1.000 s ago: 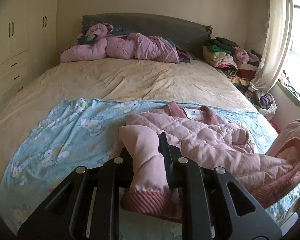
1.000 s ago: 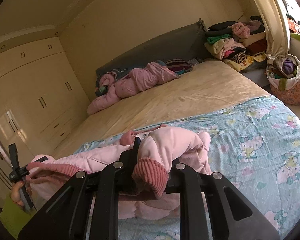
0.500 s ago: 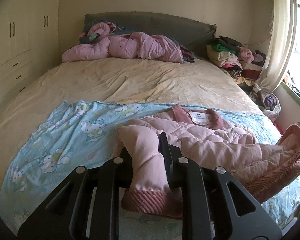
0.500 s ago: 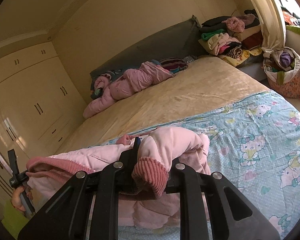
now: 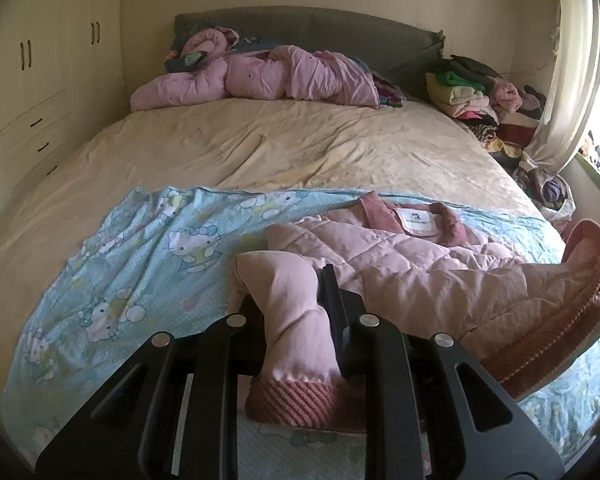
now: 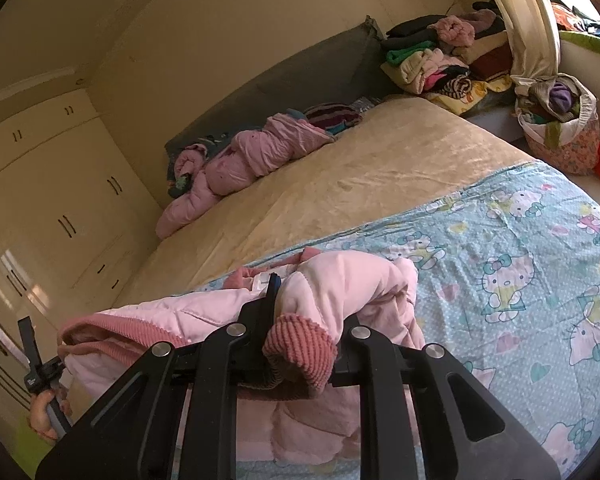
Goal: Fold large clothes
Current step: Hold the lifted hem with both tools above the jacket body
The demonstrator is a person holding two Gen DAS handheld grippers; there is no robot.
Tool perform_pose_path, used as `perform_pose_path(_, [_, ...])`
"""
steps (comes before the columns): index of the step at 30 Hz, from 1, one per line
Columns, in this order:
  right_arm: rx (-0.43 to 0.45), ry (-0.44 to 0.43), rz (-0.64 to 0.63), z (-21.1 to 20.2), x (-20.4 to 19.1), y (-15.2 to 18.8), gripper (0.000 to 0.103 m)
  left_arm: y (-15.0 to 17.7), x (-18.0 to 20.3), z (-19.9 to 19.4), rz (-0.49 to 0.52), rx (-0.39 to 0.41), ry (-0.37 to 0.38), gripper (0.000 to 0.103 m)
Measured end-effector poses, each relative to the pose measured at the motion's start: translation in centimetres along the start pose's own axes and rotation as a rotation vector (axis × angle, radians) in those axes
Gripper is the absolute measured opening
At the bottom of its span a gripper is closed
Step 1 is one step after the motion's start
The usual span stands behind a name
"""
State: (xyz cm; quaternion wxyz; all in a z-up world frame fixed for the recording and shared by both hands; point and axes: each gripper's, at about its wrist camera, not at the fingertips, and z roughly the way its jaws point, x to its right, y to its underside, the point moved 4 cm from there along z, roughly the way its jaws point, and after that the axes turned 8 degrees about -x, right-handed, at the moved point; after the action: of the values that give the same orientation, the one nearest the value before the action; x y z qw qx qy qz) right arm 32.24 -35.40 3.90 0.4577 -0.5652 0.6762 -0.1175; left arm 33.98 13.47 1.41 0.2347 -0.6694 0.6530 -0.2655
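Note:
A pink quilted jacket (image 5: 432, 264) with dark pink ribbed collar and cuffs lies on a blue Hello Kitty sheet (image 5: 148, 256) at the near end of the bed; its white neck label faces up. My left gripper (image 5: 296, 304) is shut on one sleeve, the ribbed cuff (image 5: 296, 402) hanging between its arms. My right gripper (image 6: 300, 300) is shut on the other sleeve (image 6: 340, 280), whose ribbed cuff (image 6: 300, 346) droops toward the camera. The jacket's ribbed hem (image 6: 120, 330) is lifted at the left, near the left gripper's handle (image 6: 40, 372).
A beige bedspread (image 5: 284, 144) covers the far bed. A pink padded garment (image 5: 260, 80) lies by the grey headboard. A pile of folded clothes (image 5: 476, 96) sits at the right, a bag of clothes (image 6: 560, 120) on the floor, wardrobes (image 6: 60, 208) at the left.
Both grippers have moved forward over the bed with the sleeves held; the jacket's body lies flatter on the sheet and the collar label shows more.

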Motion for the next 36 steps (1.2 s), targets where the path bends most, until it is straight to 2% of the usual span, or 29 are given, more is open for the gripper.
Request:
perform_pose_path(12, [-0.050, 0.056, 0.027, 2.1, 0.1, -1.3, 0.017, -0.7, 0.2, 1.4, 0.028, -0.015, -0.032, 0.014])
perform_pose_path(16, [-0.057, 0.079, 0.017, 2.9, -0.1, -1.5, 0.017, -1.1, 0.1, 1.9, 0.010, -0.005, -0.028, 0.014])
perform_pose_path(26, [-0.050, 0.039, 0.034, 3.8, 0.7, -1.7, 0.021, -1.5, -0.1, 3.4, -0.014, 0.015, -0.020, 0.014])
perform_pose_path(36, [-0.081, 0.067, 0.062, 6.3, 1.2, -2.3, 0.022, -2.1, -0.2, 4.9, -0.039, 0.011, 0.000, 0.014])
